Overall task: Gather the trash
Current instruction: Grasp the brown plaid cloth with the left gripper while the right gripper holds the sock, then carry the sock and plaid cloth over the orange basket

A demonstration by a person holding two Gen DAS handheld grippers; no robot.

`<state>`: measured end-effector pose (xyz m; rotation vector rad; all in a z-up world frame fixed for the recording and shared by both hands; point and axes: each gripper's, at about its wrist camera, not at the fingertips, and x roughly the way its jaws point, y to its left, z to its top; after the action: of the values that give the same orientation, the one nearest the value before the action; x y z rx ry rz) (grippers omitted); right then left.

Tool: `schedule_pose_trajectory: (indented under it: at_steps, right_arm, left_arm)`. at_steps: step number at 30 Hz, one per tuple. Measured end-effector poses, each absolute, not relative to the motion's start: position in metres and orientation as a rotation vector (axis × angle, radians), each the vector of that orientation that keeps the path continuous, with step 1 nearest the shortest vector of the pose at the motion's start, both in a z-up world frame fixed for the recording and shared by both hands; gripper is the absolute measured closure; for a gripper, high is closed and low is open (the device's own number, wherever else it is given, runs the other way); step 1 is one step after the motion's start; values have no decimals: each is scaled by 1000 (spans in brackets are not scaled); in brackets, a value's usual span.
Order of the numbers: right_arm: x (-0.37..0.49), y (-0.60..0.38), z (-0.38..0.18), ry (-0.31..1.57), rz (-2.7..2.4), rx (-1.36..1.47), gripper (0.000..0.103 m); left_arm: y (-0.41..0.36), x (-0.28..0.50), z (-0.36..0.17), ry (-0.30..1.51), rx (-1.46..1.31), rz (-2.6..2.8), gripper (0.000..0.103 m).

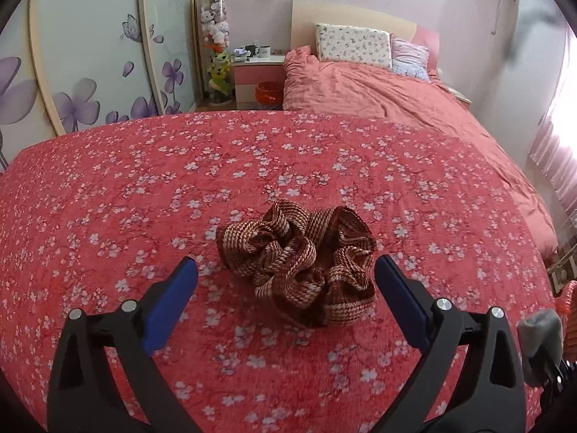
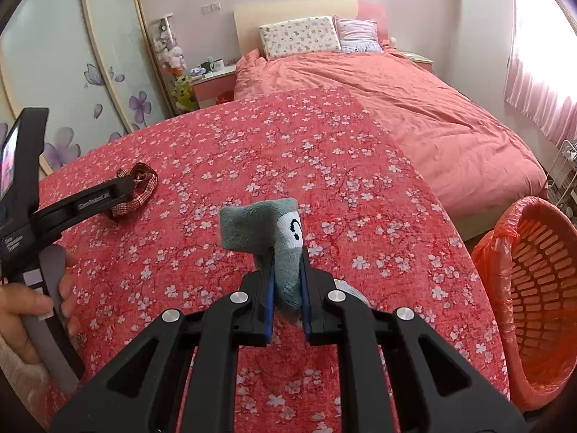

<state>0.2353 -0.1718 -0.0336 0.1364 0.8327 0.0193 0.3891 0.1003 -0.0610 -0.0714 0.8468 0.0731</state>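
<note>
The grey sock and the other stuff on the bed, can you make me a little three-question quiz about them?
1. True or false: the right gripper has its jaws shut on the grey sock.
2. What lies between the open jaws of the left gripper? A) a cup B) a brown checked scrunchie C) a pillow
3. Fill in: the orange basket stands off the ____ edge of the flowery bedspread in the right wrist view.

Key: 1 true; 2 B; 3 right.
</note>
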Motion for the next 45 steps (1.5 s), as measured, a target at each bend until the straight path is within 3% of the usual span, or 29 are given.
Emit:
schedule_pose_trajectory:
  at_steps: [5, 13, 20, 23, 45]
  right_arm:
    - [230, -175, -35, 834, 21, 133, 91]
    - [230, -175, -37, 842, 29, 141, 91]
    - [228, -177, -37, 840, 32, 150, 91]
    - [225, -177, -35, 832, 30, 153, 91]
    - [175, -204, 17, 689, -23, 171, 91]
  left_arm:
    - [105, 401, -65, 856, -92, 95, 7]
    - [110, 412, -70, 873, -129, 60, 32]
    - [101, 407, -70, 856, -112, 18, 63]
    - [98, 399, -68, 842, -113, -2, 70]
    - [80, 313, 5, 717, -71, -100, 74]
